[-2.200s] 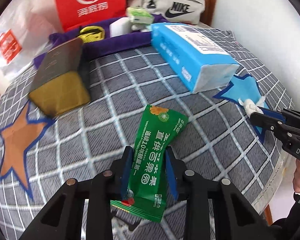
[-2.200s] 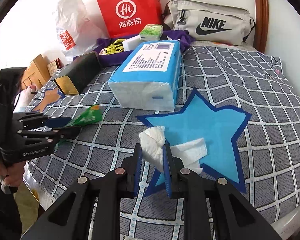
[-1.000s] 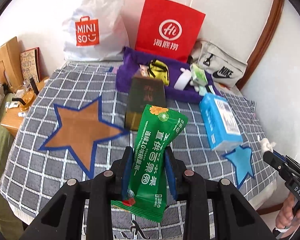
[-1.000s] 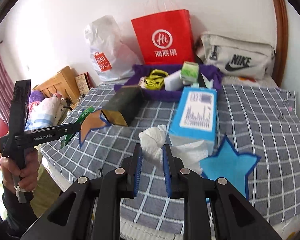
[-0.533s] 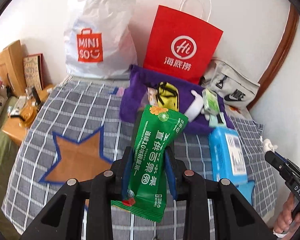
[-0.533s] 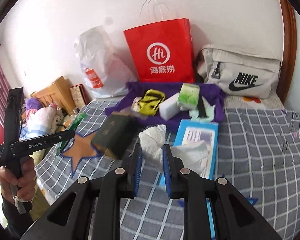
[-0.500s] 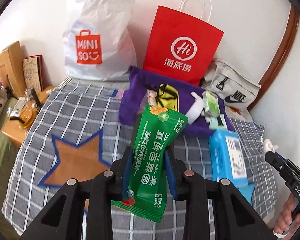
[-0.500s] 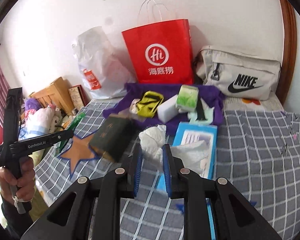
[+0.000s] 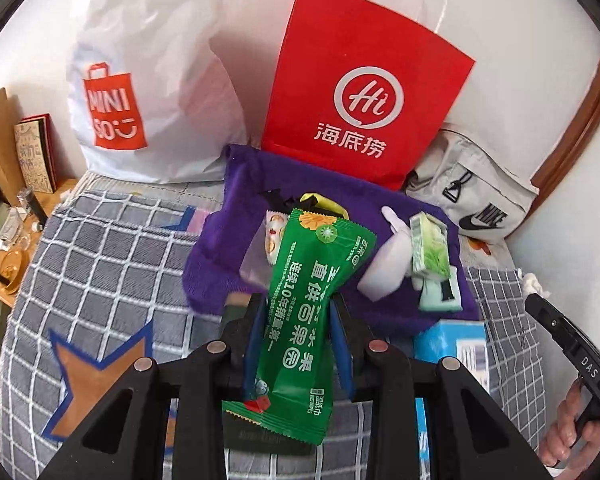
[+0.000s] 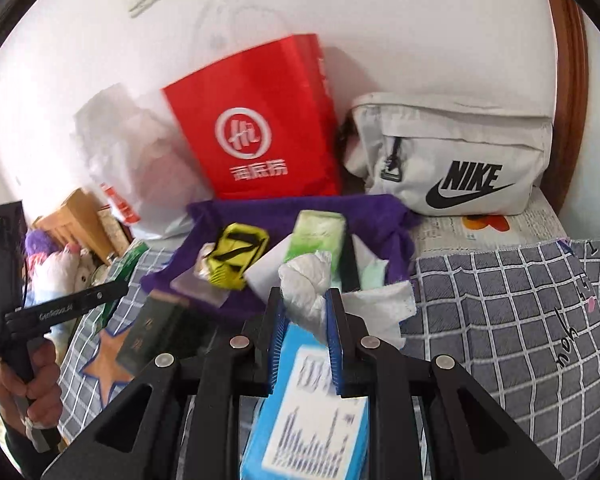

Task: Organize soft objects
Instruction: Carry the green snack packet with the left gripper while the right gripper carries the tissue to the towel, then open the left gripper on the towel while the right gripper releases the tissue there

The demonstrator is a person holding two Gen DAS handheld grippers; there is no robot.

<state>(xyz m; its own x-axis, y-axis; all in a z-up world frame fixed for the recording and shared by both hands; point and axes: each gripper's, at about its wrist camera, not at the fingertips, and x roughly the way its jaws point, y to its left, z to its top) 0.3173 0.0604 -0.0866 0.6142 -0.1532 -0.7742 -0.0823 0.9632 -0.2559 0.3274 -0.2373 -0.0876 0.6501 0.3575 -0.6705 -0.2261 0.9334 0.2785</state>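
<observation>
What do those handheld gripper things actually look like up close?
Both are matte black. The left gripper and right gripper each have two blue ribbed pads, silver round bolts and angular black linkage bars. Handles carry white lettering, "GenRobot.AI" and "DAS". Bare hands hold them.

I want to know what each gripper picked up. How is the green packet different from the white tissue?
The green packet is flat, shiny and printed; the white tissue is plain, crumpled and fluffy. The packet sits in the left gripper, the tissue in the right gripper. Both are squeezed and held above the bed.
</observation>
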